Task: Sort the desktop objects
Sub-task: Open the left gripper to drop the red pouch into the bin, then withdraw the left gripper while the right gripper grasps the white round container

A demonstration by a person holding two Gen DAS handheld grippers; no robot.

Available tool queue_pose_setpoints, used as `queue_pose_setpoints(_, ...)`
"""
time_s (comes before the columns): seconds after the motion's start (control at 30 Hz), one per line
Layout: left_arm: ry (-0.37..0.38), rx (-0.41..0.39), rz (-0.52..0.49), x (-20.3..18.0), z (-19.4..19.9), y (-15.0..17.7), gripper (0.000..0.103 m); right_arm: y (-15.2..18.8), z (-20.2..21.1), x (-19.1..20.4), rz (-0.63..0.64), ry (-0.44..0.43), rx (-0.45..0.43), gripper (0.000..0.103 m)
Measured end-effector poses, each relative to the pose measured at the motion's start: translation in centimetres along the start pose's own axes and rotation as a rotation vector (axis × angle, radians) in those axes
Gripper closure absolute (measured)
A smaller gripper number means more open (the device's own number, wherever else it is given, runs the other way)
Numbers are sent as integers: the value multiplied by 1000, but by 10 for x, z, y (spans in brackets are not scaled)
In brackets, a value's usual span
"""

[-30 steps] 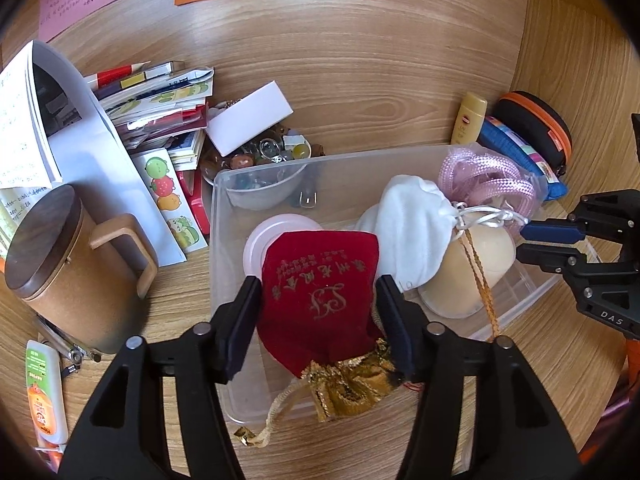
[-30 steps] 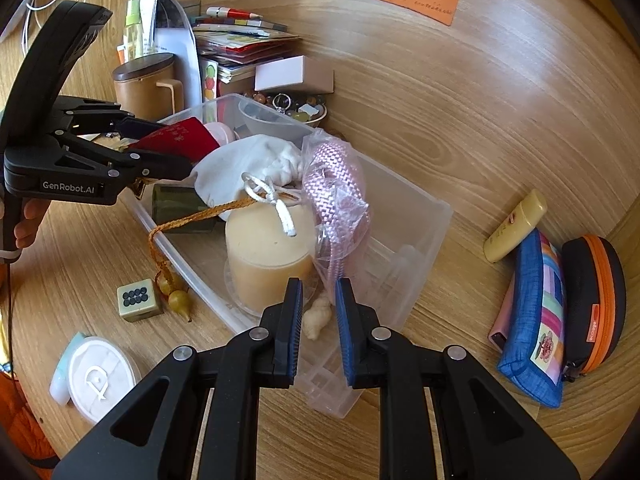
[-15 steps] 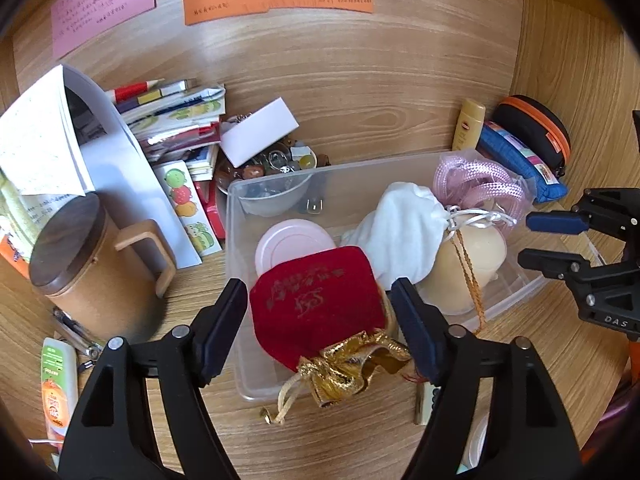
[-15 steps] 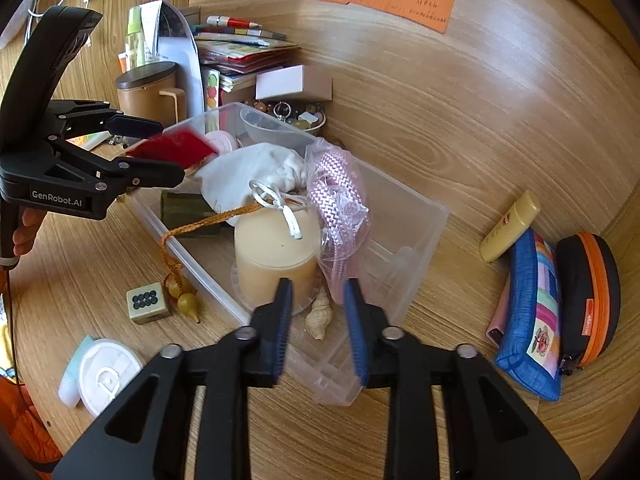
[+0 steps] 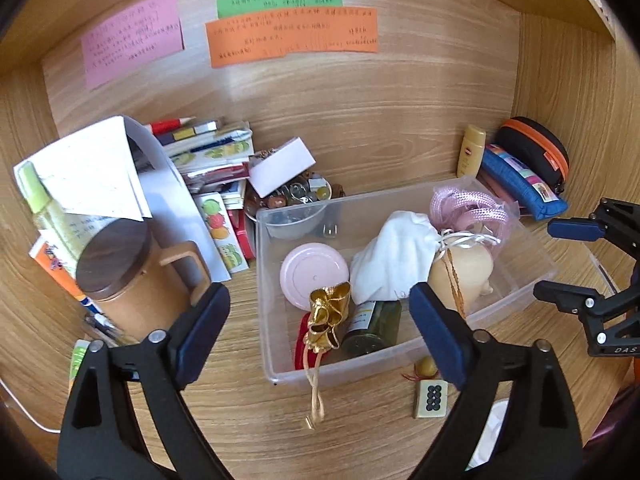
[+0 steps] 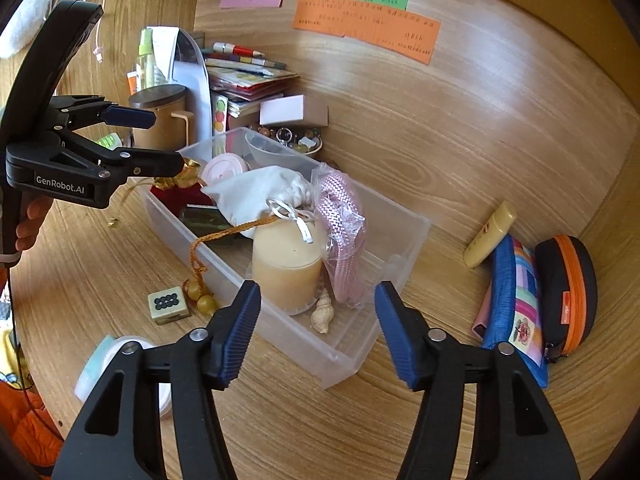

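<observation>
Both claws wide, holding nothing. Left claw (image 5: 320, 320) hovers over the near end of the clear bin (image 5: 532, 254); right claw (image 6: 318, 328) hangs off its other end, w/ the candle (image 6: 286, 266) and shell (image 6: 323, 312) just ahead.

Red pouch (image 5: 301, 340) lies inside the bin at its near corner, gold top (image 5: 328, 314) bunched up and its cord (image 5: 316, 384) trailing over the rim onto the desk (image 5: 360, 132). Prob. dropped in as one of the sorted bits, so that step looks done. White pouch (image 5: 394, 252), pink lid (image 5: 314, 274), jar (image 5: 374, 324) and pink rope bag (image 6: 340, 220) share the bin, packed close.

Tile (image 6: 168, 305) and amber beads (image 6: 202, 298) sit on the desk just outside the bin, beads' cord running back in: likely next.

Hard to see: most of the red pouch is under the gold top; jar label unreadable; white tub (image 6: 120, 364) partly behind the right claw.
</observation>
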State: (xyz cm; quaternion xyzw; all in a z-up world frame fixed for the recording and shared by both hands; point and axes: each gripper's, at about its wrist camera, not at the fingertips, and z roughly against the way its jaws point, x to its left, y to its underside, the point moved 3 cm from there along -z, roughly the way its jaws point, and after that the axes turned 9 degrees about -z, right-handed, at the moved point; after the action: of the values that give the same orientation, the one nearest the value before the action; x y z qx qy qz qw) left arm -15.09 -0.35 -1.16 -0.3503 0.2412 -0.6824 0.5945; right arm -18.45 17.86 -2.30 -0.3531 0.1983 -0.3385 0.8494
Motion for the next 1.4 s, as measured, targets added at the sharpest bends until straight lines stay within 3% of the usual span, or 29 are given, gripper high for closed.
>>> queue_pose_setpoints(0.13,-11,-2,8,-1,9,4,7,3,8,4,-4,5,-20,31)
queue_pose_setpoints(0.37,-20,20,45,0,23,22,5,15,22,18,-1,-15,-40,25)
queue_pose_setpoints(0.7,-28,66,64,-11,36,66,5,48,23,45,-12,-92,4,23)
queue_pose_setpoints(1.1,29,123,122,-26,38,110,5,86,13,76,-26,-205,87,23)
queue_pose_setpoints(1.4,41,151,156,-31,43,134,5,91,-11,91,13,-209,145,23)
